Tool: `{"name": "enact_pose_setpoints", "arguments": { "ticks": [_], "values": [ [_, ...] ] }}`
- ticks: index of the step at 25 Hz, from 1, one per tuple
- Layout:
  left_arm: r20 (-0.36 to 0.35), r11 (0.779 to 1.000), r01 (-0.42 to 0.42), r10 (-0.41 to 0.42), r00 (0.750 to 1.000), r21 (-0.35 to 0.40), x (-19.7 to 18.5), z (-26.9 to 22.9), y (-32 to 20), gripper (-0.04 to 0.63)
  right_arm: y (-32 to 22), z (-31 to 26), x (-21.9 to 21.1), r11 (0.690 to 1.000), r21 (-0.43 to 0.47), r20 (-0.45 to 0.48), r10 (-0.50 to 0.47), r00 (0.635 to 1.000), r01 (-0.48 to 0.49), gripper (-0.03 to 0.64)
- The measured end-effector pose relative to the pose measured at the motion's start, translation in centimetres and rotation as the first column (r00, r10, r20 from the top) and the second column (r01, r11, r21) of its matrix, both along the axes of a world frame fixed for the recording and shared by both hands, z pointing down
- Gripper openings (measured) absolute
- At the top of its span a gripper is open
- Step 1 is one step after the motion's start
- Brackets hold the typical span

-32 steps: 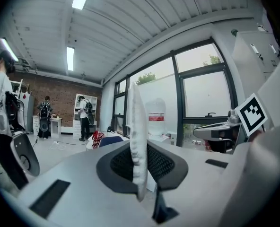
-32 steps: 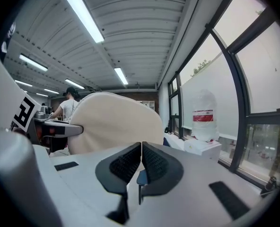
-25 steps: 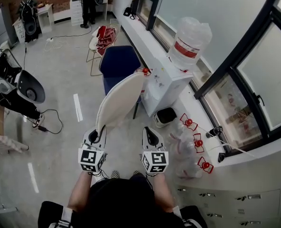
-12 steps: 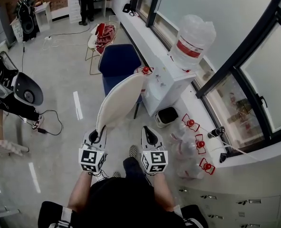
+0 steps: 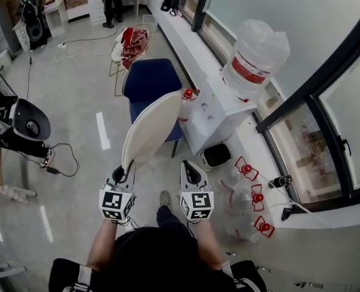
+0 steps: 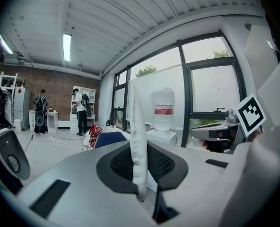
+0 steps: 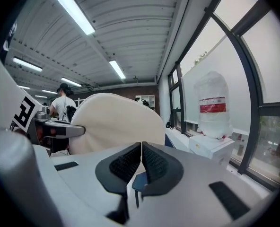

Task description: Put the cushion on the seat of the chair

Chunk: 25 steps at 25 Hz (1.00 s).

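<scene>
The cushion (image 5: pixel 152 126) is a flat cream oval held upright on edge, slanting up and right from my left gripper (image 5: pixel 124 174), which is shut on its lower edge. In the left gripper view the cushion (image 6: pixel 137 141) stands edge-on between the black pads of that gripper (image 6: pixel 141 174). My right gripper (image 5: pixel 189 168) is level with the left one, shut with nothing in it; its pads (image 7: pixel 152 163) meet, with the cushion's broad face (image 7: pixel 116 122) to its left. The blue chair (image 5: pixel 151 81) stands just beyond the cushion, its seat bare.
A white cabinet (image 5: pixel 213 114) with a water bottle (image 5: pixel 253 56) stands right of the chair against the window ledge. A small bin (image 5: pixel 215 155) and a plastic bag (image 5: pixel 244 193) lie at the right. A chair with red cloth (image 5: pixel 131 44) is behind, a black-and-white machine (image 5: pixel 22 117) at the left.
Both grippers and the cushion have moved forward together toward the blue chair as the person steps ahead. The grip on the cushion is unchanged.
</scene>
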<state>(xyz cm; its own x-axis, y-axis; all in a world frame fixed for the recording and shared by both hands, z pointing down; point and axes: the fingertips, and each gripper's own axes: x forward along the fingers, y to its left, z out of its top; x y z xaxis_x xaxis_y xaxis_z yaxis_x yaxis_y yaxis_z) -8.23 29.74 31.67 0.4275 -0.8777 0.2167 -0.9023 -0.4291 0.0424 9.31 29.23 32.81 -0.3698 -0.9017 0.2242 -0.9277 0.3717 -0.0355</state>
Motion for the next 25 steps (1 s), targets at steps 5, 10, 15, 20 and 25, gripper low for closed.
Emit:
{"name": "enact_pose_setpoints", "arguments": {
  "ticks": [5,10,15,20,25],
  "values": [
    [0.008,1.000,0.010,-0.010,1.000,-0.030,2.0,0.8,-4.9,0.046,-5.3,0.7,1.6,0.999,-0.023,0.004,-0.024,1.000,0.024,0.029],
    [0.014,0.999,0.014,-0.014,1.000,-0.051,4.5,1.6,-9.0,0.046,-9.8,1.2,3.3,0.998,-0.038,0.011,-0.043,0.999,0.043,0.029],
    [0.015,0.997,0.023,-0.022,1.000,-0.069,6.6,2.6,-12.6,0.046,-13.6,2.1,4.9,0.996,-0.055,0.018,-0.064,0.998,0.065,0.029],
    [0.025,0.995,0.039,-0.037,0.999,-0.087,8.2,4.0,-15.1,0.046,-16.4,3.7,5.9,0.993,-0.072,0.026,-0.092,0.995,0.094,0.029],
    [0.025,0.993,0.052,-0.049,0.998,-0.110,9.3,5.1,-17.4,0.046,-18.9,4.9,6.7,0.989,-0.093,0.030,-0.110,0.994,0.112,0.029]
  ]
}}
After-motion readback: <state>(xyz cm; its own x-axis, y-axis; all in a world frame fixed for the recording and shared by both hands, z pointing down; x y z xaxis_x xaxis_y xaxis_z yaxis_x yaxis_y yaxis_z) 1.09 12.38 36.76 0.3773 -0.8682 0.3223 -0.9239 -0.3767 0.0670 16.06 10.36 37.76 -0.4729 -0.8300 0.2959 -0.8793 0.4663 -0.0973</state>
